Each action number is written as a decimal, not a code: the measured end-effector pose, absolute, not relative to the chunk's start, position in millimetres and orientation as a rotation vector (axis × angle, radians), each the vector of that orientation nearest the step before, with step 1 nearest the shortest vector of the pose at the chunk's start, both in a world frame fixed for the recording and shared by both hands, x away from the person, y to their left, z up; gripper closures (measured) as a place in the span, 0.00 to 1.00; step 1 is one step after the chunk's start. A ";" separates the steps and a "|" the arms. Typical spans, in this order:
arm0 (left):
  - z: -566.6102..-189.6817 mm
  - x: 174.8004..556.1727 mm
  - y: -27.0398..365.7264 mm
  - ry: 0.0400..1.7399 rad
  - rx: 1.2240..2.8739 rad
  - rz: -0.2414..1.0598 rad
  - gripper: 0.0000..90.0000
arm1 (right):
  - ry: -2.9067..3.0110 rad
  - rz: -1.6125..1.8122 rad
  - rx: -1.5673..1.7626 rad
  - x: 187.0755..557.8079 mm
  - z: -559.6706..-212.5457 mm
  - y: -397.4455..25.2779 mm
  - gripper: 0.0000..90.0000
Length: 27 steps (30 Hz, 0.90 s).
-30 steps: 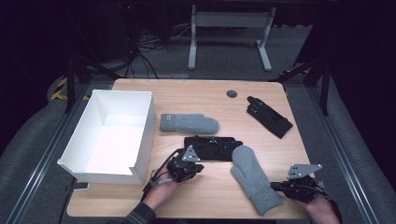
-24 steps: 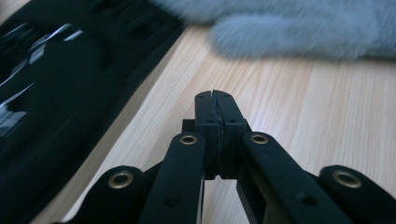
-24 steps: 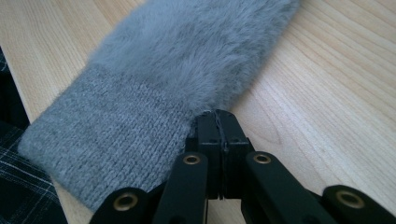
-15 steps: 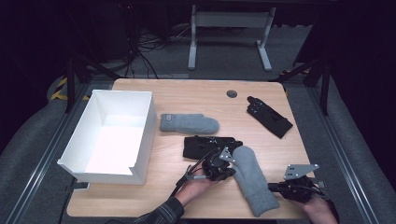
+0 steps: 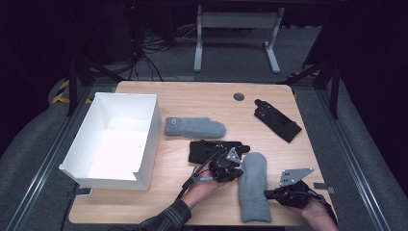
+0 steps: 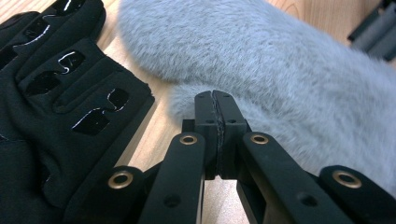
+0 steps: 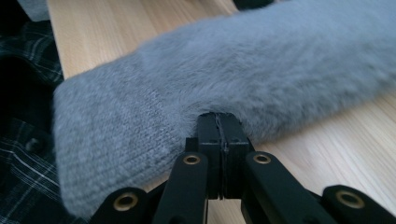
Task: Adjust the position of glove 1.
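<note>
We flank the fuzzy grey knitted mitten (image 5: 253, 185) lying lengthwise toward us on the wooden table (image 5: 192, 101): left gripper (image 5: 235, 166), jaws closed, at its thumb side; right gripper (image 5: 266, 194) pinched at its cuff edge.

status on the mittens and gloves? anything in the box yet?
Nothing looks done: the white box holds nothing. In hand: both grippers sit at the near grey mitten, the left gripper shut at its left edge, the right gripper shut at its right edge near the cuff; whether either pinches fabric is unclear. Left: the far grey mitten and both black gloves lie on the table.
</note>
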<state>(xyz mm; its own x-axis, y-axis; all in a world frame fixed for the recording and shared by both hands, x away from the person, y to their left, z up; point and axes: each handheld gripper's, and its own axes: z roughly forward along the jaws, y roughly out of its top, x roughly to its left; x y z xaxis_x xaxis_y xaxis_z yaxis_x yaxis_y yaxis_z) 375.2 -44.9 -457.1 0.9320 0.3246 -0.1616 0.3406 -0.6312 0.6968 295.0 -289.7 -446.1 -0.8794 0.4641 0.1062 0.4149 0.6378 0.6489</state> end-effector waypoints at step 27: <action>-444.4 381.4 -28.1 0.486 2.270 -0.004 0.99 | 2.846 1.143 0.523 313.4 -447.8 -211.7 1.00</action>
<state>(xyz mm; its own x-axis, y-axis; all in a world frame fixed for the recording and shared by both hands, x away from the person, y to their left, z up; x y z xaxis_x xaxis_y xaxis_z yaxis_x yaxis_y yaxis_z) 381.4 -28.1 -444.4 0.9263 0.3429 -0.1560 0.3456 -0.6085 0.7143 313.4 -211.7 -447.8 -0.9430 0.3187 0.0960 0.2966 0.6735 0.6771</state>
